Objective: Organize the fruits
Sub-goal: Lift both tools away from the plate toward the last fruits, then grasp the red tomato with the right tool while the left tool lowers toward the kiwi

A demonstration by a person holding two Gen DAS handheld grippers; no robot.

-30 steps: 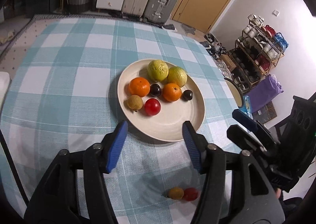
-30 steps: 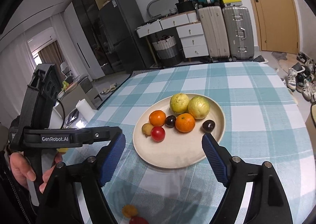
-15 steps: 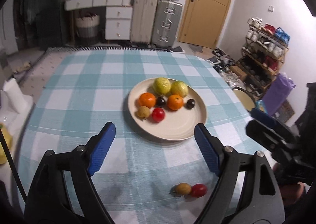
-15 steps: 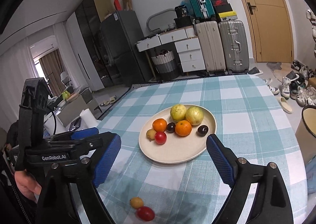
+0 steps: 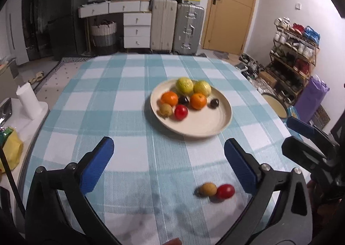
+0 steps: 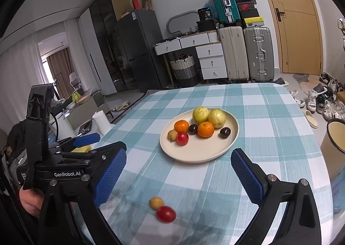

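Observation:
A cream plate (image 5: 217, 124) (image 6: 200, 152) sits mid-table and holds several fruits: two yellow-green guavas (image 5: 184, 85), two oranges (image 5: 198, 100), two dark plums, a brown fruit and a red tomato (image 5: 180, 112). A loose brown fruit (image 5: 207, 188) (image 6: 156, 202) and a loose red tomato (image 5: 225, 191) (image 6: 166, 214) lie touching on the cloth near the front edge. My left gripper (image 5: 170, 167) is open and empty, above the cloth, with the loose pair by its right finger. My right gripper (image 6: 179, 177) is open and empty, above the loose pair.
The table has a teal-and-white checked cloth (image 5: 129, 94). The other gripper shows at the right edge of the left wrist view (image 5: 310, 145) and at the left of the right wrist view (image 6: 64, 158). Suitcases (image 6: 256, 52), drawers and a shoe rack (image 5: 295, 50) stand beyond the table.
Both grippers have pulled back and up from the plate, so the plate looks smaller and farther. The left gripper's jaws have opened wider. The loose fruits have not moved.

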